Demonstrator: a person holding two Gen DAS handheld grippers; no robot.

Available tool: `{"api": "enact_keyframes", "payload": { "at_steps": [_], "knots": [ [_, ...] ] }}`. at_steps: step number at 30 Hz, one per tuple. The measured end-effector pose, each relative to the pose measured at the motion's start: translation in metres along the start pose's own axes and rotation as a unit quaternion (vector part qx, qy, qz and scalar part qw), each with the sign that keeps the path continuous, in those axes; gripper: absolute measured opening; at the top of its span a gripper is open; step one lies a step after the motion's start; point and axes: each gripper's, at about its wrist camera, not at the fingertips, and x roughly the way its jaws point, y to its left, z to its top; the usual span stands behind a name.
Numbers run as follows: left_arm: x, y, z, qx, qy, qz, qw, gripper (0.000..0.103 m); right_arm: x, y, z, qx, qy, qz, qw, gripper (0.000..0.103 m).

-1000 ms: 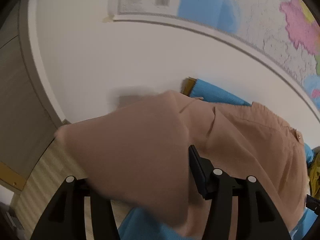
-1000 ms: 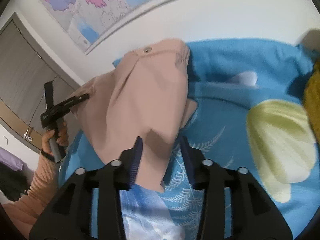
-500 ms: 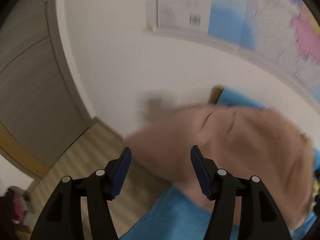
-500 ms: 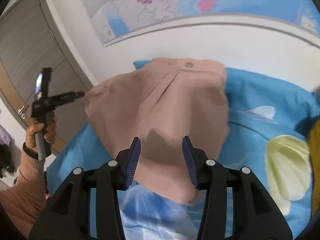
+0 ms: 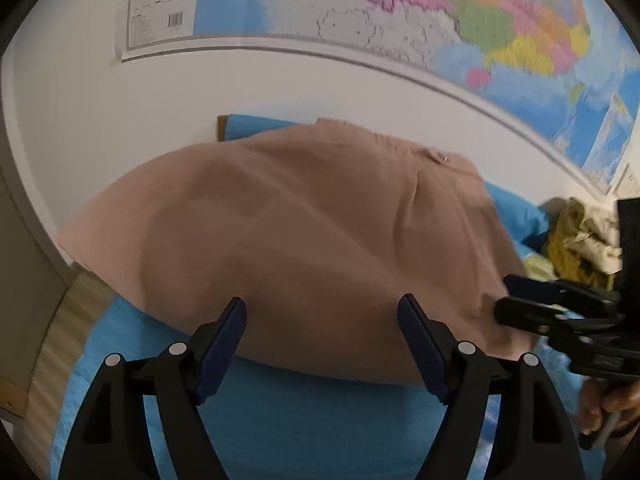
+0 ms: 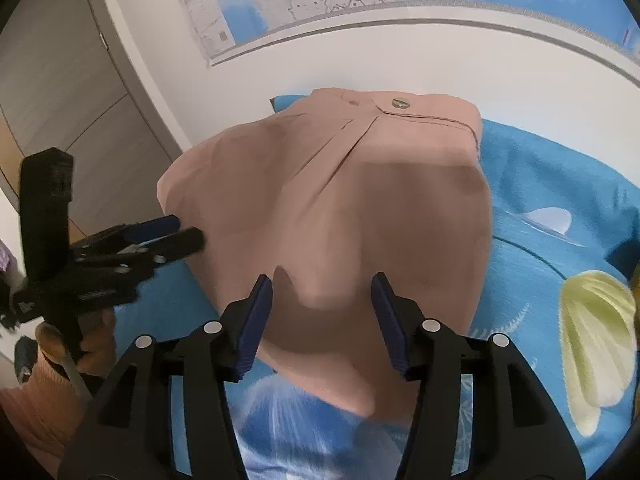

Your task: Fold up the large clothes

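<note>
Dusty-pink trousers [image 5: 304, 236] lie folded on the blue patterned bed sheet [image 5: 304, 420], waistband with a metal button toward the wall; they also show in the right wrist view [image 6: 360, 208]. My left gripper [image 5: 322, 344] is open and empty, just short of the near fold edge. My right gripper [image 6: 322, 316] is open and empty, its jaws hovering over the near end of the trousers. The right gripper also shows at the right of the left wrist view [image 5: 516, 300]. The left gripper shows at the left of the right wrist view [image 6: 188, 232].
A white wall with a large map [image 5: 400, 12] runs behind the bed. A heap of mustard and cream clothes [image 5: 580, 244] lies at the right. A grey wardrobe [image 6: 60, 92] and wood floor [image 5: 60, 340] lie to the left.
Both grippers let go of the trousers and opened. The lifted leg end has dropped onto the waistband half, and the fabric now lies flat. Both grippers have drawn back a little.
</note>
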Motion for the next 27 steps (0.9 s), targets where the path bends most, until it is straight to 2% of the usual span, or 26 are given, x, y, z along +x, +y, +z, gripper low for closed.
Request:
{"api": "enact_keyframes", "payload": {
  "at_steps": [1, 5, 11, 15, 20, 22, 24, 27],
  "knots": [
    [0.003, -0.004, -0.002, 0.004, 0.004, 0.004, 1.0, 0.081, -0.001, 0.001, -0.001, -0.004, -0.003, -0.006, 1.0, 0.055],
    [0.005, -0.009, -0.008, 0.016, 0.012, 0.024, 0.9995, 0.082, -0.003, 0.005, -0.004, -0.02, -0.01, -0.019, 1.0, 0.055],
    [0.012, -0.005, -0.012, 0.015, 0.03, 0.031, 0.999, 0.083, 0.02, 0.004, -0.01, -0.028, 0.026, -0.016, 0.999, 0.058],
    [0.009, -0.005, -0.012, 0.014, 0.029, 0.034, 0.9989, 0.083, 0.015, 0.003, -0.01, -0.026, 0.031, -0.007, 0.999, 0.058],
    [0.006, -0.009, -0.007, 0.012, 0.02, 0.027, 0.9993, 0.083, -0.005, -0.005, 0.017, -0.019, -0.013, 0.002, 1.0, 0.057],
    [0.006, -0.012, -0.006, 0.015, 0.02, 0.024, 0.9994, 0.083, -0.002, -0.011, 0.032, -0.008, -0.019, 0.011, 1.0, 0.057],
    [0.01, -0.015, -0.006, 0.024, 0.024, 0.03, 0.999, 0.083, 0.008, -0.016, 0.047, -0.005, -0.025, -0.001, 1.0, 0.056],
    [0.016, -0.014, -0.006, 0.019, 0.034, 0.027, 0.9989, 0.083, 0.038, -0.025, 0.063, -0.003, 0.001, -0.019, 1.0, 0.053]
  ]
}}
